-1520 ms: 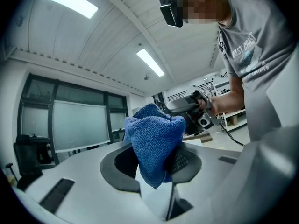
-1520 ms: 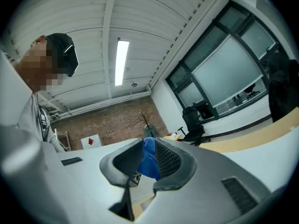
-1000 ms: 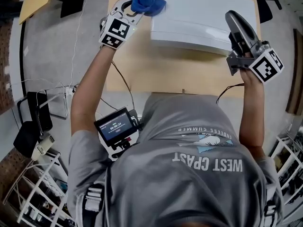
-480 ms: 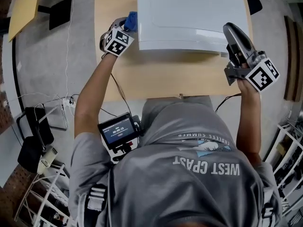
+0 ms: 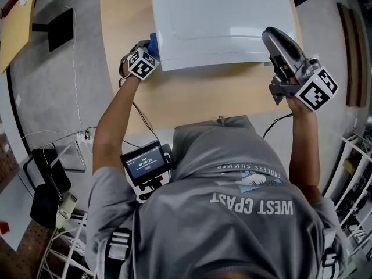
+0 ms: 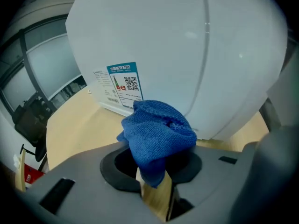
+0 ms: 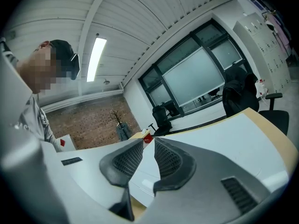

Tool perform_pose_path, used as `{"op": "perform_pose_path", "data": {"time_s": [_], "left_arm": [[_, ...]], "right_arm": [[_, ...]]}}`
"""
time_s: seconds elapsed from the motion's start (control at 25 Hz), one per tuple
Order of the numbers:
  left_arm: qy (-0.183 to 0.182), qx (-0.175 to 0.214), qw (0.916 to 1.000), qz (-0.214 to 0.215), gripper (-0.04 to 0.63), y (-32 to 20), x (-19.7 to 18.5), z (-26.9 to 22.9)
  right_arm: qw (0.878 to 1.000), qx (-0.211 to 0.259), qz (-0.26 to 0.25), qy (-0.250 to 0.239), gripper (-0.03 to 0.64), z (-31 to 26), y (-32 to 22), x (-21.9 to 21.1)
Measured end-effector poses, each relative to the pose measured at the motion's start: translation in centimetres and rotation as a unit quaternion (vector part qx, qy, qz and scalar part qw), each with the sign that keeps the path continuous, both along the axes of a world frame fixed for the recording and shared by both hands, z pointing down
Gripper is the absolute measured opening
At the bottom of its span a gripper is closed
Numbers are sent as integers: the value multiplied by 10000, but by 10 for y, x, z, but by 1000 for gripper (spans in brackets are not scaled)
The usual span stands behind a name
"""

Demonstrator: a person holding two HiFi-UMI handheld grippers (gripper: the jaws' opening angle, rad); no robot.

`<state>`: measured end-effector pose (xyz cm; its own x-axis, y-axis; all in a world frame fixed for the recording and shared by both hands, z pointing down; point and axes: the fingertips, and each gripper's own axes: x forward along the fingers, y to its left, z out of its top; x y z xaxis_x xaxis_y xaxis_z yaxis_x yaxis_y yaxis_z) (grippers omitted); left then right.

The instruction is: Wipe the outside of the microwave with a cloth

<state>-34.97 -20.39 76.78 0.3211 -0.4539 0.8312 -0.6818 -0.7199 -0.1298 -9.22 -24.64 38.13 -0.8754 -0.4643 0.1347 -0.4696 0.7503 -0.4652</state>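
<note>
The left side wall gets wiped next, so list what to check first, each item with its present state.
1. Blue cloth clamped in the left gripper: ok.
2. Cloth pressed against the microwave side wall: cannot tell.
3. Cloth spread flat for wiping: not ok, it is bunched.
4. Right gripper empty, jaws slightly apart: ok.
5. Right gripper steadying the microwave's right front corner: cannot tell.
</note>
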Motion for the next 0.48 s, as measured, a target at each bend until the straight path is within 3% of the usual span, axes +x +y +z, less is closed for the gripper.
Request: {"op": "perform_pose_path", "data": {"time_s": [0.16,0.28,0.48], "left_arm": [[184,-46,9998,-38,133,-1,0,-5],[529,-63,9982,-289,133,3,-6,-14],[1070,237,9922,-588,133,25,-24,-49]], "right_arm": [[9998,148,-114,1,72,-10,3,-8],[9994,319,-124,1,71,-19,5,-12],[9983,522,-233,69,40,-30,9,-20]]}}
